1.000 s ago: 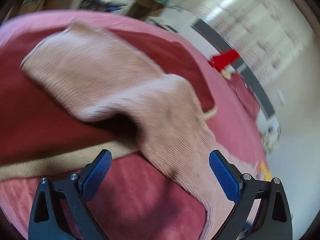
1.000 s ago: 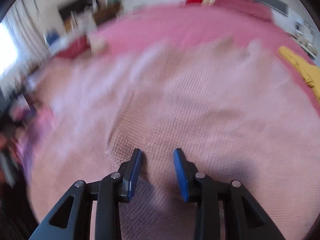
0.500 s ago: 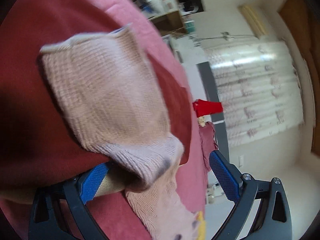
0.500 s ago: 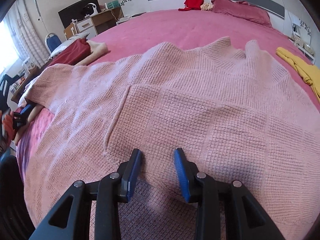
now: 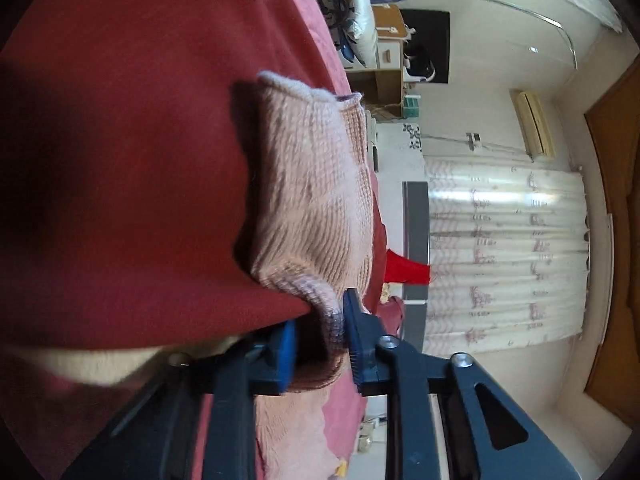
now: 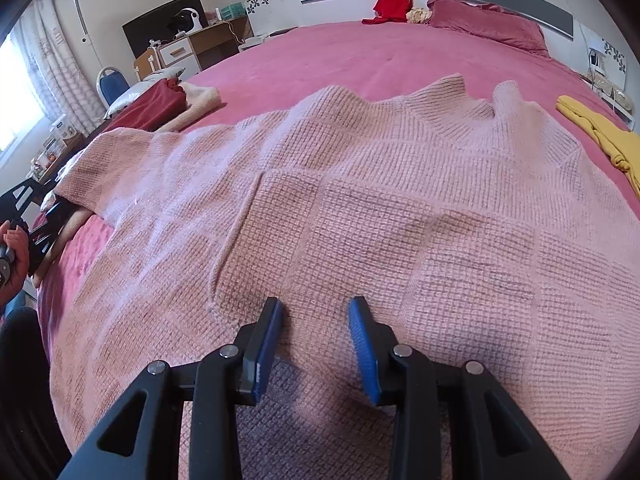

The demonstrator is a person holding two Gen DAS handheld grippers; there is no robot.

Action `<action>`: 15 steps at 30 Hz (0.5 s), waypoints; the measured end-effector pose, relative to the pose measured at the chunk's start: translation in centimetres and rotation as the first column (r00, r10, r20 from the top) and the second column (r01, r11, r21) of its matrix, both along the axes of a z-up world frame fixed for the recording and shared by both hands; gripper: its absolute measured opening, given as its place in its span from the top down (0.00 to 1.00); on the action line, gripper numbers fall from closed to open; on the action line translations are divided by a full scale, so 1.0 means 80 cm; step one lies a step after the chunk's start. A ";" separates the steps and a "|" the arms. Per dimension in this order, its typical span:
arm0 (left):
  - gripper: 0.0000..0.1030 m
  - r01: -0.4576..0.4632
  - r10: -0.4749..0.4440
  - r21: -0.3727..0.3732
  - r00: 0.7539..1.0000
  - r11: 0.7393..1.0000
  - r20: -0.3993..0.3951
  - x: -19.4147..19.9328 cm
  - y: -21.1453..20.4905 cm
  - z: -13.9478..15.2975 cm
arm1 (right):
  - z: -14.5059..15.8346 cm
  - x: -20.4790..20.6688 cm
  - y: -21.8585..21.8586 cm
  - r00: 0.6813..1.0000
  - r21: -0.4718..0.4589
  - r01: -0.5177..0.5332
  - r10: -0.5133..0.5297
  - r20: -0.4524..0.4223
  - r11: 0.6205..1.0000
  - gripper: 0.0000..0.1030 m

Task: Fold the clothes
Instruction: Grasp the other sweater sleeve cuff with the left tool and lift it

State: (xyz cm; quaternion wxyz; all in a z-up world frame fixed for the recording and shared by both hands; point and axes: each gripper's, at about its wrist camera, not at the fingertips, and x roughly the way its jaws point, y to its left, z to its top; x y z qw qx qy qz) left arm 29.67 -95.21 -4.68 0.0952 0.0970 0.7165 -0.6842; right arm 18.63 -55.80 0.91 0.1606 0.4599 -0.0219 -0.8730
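1. The pink knit sweater (image 6: 360, 216) lies spread across the pink bed (image 6: 320, 56).
2. The left gripper (image 5: 320, 336) has its fingers clamped on the sweater's sleeve (image 5: 316, 208) at the left, over a dark red garment (image 5: 120, 160).
3. The right gripper (image 6: 314, 344) holds its fingers narrowly apart over the sweater's near edge; whether they grip it I cannot tell.

pink sweater (image 6: 360, 208): coarse waffle-knit wool-like cloth, matt | bedspread (image 6: 320, 60): soft matt pink fabric | dark red garment (image 5: 140, 160): smooth matt cloth | gripper pads (image 6: 362, 356): blue ribbed rubbery plastic
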 end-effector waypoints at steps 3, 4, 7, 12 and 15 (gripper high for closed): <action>0.89 -0.059 0.062 0.107 0.998 0.992 -0.026 0.010 0.014 -0.005 | 0.001 0.001 0.000 1.000 -0.003 -0.001 0.001 0.002 1.000 0.66; 0.89 -0.069 0.073 0.126 0.997 0.990 -0.029 0.011 0.018 -0.004 | 0.001 0.002 0.001 1.000 -0.004 -0.002 0.002 0.003 1.000 0.66; 0.90 -0.099 0.108 0.181 0.993 0.979 -0.045 0.013 0.032 0.000 | 0.001 0.003 0.004 1.000 -0.009 -0.004 0.004 0.006 1.000 0.66; 0.90 -0.128 0.145 0.177 0.986 0.976 -0.085 0.012 0.047 0.026 | 0.002 0.006 0.012 1.000 -0.031 -0.003 0.003 0.012 1.000 0.65; 0.90 -0.110 0.111 0.019 0.991 0.994 -0.081 -0.005 0.056 0.066 | 0.003 0.006 0.017 1.000 -0.050 0.005 -0.003 0.028 0.999 0.66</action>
